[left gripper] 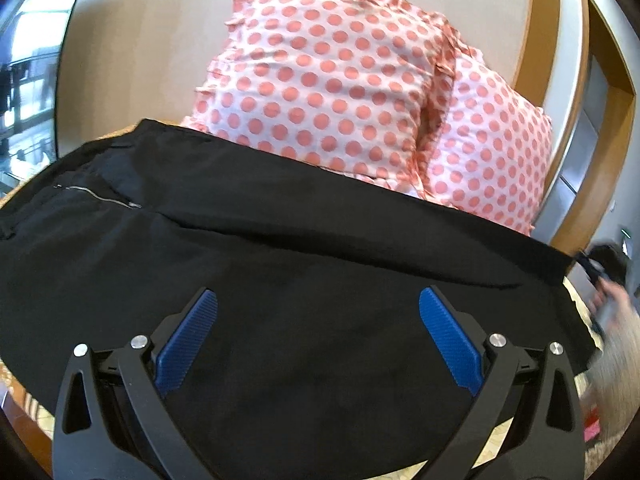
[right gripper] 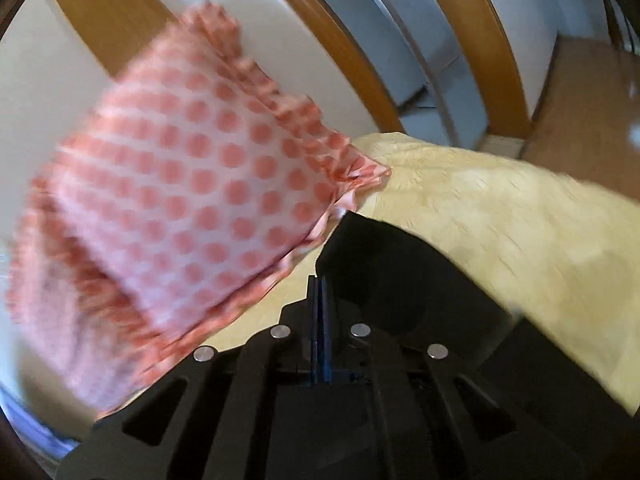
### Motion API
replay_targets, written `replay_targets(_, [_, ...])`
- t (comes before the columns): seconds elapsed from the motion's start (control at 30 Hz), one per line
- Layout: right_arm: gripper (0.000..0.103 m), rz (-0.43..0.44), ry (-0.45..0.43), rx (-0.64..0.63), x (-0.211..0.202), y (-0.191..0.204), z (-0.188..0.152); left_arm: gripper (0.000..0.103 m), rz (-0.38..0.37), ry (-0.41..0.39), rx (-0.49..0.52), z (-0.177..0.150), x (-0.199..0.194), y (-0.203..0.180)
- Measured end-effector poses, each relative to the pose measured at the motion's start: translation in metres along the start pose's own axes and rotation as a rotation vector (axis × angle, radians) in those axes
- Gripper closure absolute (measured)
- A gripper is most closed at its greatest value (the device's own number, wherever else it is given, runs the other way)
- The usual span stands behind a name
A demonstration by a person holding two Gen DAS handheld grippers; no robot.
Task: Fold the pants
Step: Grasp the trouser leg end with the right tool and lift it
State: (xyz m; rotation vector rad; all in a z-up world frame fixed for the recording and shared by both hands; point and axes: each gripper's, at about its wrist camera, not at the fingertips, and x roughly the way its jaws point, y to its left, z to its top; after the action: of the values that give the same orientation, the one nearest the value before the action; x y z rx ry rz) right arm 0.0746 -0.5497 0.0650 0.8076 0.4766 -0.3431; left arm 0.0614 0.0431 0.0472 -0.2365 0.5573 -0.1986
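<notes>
Black pants (left gripper: 280,248) lie spread across the bed, with a silver zipper (left gripper: 100,198) at the left. My left gripper (left gripper: 318,300) is open, its blue pads (left gripper: 192,340) held wide apart just above the black cloth. In the right wrist view my right gripper (right gripper: 319,284) is shut, the blue pads pressed together. Black cloth of the pants (right gripper: 400,272) bunches right beside the tips; the view is blurred, so I cannot tell for sure that cloth sits between the pads. The right gripper shows blurred at the pants' far right end in the left wrist view (left gripper: 604,268).
Two pillows with pink polka dots (left gripper: 332,76) (right gripper: 192,184) lean against the headboard behind the pants. A pale yellow bedspread (right gripper: 500,216) covers the bed. Wooden trim and a wall (left gripper: 544,20) stand behind, a wooden floor (right gripper: 580,100) beyond the bed.
</notes>
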Motion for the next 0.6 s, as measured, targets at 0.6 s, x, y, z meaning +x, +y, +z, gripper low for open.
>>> replay_targets(0.6, [0.069,0.001,0.179,0.273,-0.071,-0.086,-0.079,0.002,0.020,0.052,-0.101,0.108,0.056,0.047])
